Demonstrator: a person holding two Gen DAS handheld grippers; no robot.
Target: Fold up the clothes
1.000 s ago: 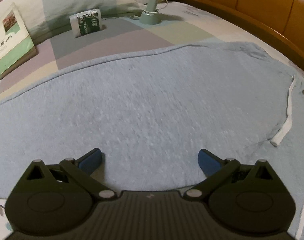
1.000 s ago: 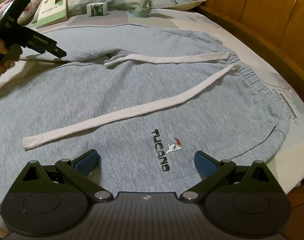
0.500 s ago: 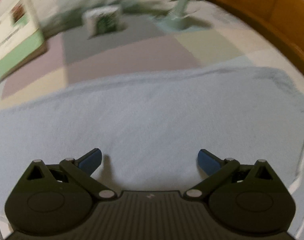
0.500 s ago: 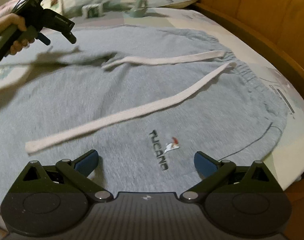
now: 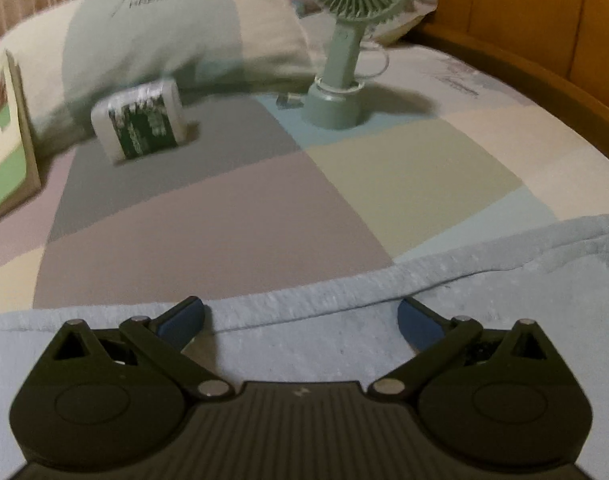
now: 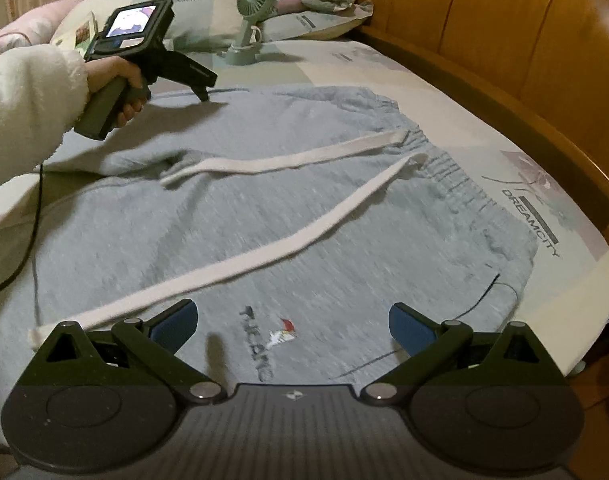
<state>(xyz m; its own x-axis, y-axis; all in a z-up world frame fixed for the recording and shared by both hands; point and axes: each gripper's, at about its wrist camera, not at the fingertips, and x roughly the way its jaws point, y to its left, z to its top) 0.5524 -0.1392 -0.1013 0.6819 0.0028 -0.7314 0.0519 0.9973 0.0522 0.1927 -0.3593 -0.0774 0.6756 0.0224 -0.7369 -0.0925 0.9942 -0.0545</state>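
Observation:
Grey sweatpants (image 6: 304, 208) lie spread flat on the bed, waistband toward the wooden bed frame, with two long white drawstrings (image 6: 272, 240) across them and a small logo (image 6: 268, 340) near me. My right gripper (image 6: 292, 320) is open and empty, low over the near edge by the logo. My left gripper (image 5: 300, 316) is open and empty, its fingertips at the far hem of the pants (image 5: 384, 292). It also shows in the right wrist view (image 6: 202, 94), held by a hand at the far edge.
A green desk fan (image 5: 344, 60) stands on the patchwork sheet (image 5: 224, 216) beyond the pants. A small white and green packet (image 5: 140, 120) and a book (image 5: 4, 148) lie left of it, pillows (image 5: 164, 28) behind. A wooden bed frame (image 6: 524, 60) runs along the right.
My left gripper has moved forward across the pants to their far hem, nearer the fan. My right gripper has stayed low over the logo. Both remain open.

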